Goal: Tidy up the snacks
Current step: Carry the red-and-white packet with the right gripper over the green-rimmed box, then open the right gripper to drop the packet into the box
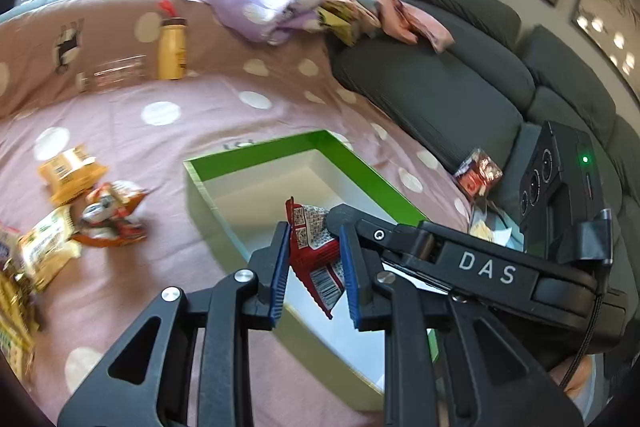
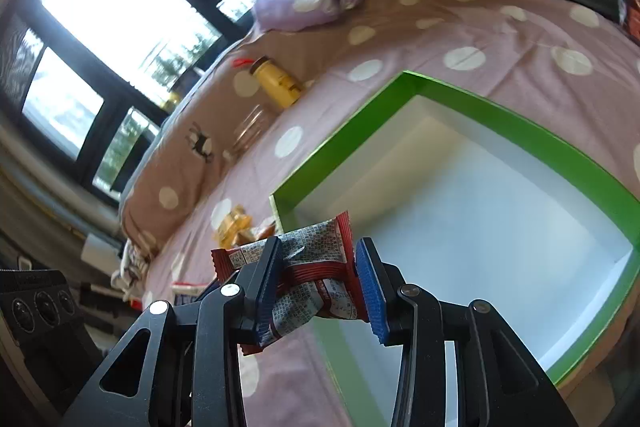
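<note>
In the left wrist view my left gripper (image 1: 314,247) is shut on a red snack packet (image 1: 316,259) with a printed barcode, held over the near corner of the green box (image 1: 256,157). The right gripper's black body (image 1: 484,269) reaches in from the right, its tip beside that packet. In the right wrist view my right gripper (image 2: 320,247) is shut on a red packet (image 2: 316,267) with a grey printed back, at the edge of the same box (image 2: 500,115), whose white inside holds nothing. I cannot tell whether both grip one packet.
Loose snack packets (image 1: 70,173) lie left of the box on the pink dotted cover. A yellow bottle (image 1: 173,47) and a clear jar (image 1: 116,69) stand farther back. A grey sofa (image 1: 440,87) bears folded cloths (image 1: 260,7) and another red packet (image 1: 478,173).
</note>
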{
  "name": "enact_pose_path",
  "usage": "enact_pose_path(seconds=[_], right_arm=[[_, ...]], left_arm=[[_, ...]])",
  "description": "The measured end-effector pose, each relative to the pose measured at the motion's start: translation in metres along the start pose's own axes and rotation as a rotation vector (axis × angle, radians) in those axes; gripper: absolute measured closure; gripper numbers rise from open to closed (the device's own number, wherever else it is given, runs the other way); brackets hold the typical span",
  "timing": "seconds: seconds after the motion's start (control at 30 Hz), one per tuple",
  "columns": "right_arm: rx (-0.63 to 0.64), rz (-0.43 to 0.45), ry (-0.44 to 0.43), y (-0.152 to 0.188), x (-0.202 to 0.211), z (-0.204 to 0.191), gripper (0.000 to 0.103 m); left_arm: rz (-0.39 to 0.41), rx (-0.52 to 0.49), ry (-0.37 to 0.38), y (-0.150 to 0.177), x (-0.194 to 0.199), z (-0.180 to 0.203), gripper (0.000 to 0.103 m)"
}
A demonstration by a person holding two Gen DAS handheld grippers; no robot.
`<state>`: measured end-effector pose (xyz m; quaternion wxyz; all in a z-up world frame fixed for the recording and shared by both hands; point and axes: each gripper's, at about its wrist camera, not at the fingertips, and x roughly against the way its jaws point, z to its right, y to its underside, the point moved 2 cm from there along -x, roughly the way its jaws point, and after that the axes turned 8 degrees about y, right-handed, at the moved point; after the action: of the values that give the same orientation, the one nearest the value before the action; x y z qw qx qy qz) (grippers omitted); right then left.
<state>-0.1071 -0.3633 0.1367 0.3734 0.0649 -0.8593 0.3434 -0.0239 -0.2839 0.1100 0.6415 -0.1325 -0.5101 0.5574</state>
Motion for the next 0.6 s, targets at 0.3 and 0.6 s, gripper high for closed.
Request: enact_pose_path(seconds=[0.3, 0.6], right_arm=[[-0.094, -0.004, 0.121, -0.004, -0.006, 0.037, 0.061], [-0.078, 0.071, 0.299, -0.003, -0.008, 0.032, 0.036]], left_arm=[[-0.077, 0.023, 0.014, 0.005, -0.034, 0.002, 0.079], [-0.01, 0.061, -0.104, 0.007, 0.001, -0.025, 0.054]])
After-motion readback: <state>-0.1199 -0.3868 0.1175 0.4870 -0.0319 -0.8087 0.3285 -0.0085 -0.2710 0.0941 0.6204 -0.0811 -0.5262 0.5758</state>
